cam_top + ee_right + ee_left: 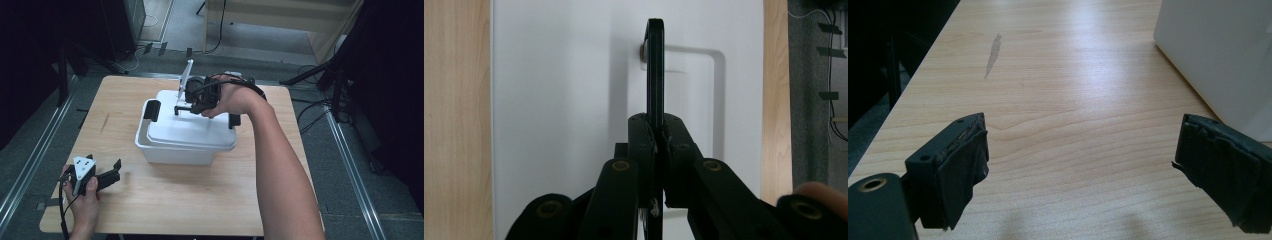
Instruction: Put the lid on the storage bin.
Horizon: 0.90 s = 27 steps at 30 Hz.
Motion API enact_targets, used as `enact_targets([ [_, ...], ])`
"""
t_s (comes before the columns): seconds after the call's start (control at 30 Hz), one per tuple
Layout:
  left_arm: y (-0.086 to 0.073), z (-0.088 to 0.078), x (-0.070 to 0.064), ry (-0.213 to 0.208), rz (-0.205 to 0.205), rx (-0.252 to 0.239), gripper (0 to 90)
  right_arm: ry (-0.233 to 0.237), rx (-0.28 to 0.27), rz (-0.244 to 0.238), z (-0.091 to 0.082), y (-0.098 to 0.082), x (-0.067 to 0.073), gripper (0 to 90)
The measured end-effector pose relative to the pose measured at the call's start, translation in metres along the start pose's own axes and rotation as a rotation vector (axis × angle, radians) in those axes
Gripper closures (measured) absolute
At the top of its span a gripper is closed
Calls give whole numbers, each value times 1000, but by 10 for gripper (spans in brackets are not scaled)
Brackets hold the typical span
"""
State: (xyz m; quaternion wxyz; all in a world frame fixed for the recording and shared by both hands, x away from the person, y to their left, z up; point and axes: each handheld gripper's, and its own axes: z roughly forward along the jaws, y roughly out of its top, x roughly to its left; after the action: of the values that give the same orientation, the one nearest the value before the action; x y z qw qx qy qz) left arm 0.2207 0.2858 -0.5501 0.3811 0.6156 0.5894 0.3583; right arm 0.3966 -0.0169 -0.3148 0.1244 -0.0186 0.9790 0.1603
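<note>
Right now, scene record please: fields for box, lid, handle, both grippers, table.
box: white plastic bin, mid-table
lid: white lid skewed on the bin, not seated square
handle: black handle on the lid top, raised upright
side latches: black, one at each end
right gripper: shut on the handle, above the lid
left gripper: open, nothing between the jaws, resting near the table's front left corner
table: light wood, small scuff mark

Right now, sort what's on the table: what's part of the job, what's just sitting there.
In the job:
- white lid
- black lid handle, pinched in the right claw
- white box

Idle:
- left claw, open over bare table
- cables on the floor
</note>
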Motion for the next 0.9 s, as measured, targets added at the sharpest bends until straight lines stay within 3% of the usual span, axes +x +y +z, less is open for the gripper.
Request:
enact_targets([
  [0.17, 0, 1, 0, 1, -4, -4, 73, 5, -6, -25, 4, 12, -2, 852],
  [0.3, 0, 0, 0, 0, -6, -5, 73, 5, 9, -7, 7, 18, -1, 853],
  [0.67, 0, 0, 0, 0, -10, -5, 73, 22, 18, -30, 21, 29, -1, 853],
  [0.83, 0, 1, 1, 0, -12, -6, 73, 26, 35, -12, 26, 32, 1, 852],
  [0.87, 0, 1, 1, 1, -12, -7, 73, 28, 27, -31, 27, 32, -1, 852],
  [0.9, 0, 1, 1, -1, -14, -6, 73, 24, 39, -5, 27, 32, 1, 853],
])
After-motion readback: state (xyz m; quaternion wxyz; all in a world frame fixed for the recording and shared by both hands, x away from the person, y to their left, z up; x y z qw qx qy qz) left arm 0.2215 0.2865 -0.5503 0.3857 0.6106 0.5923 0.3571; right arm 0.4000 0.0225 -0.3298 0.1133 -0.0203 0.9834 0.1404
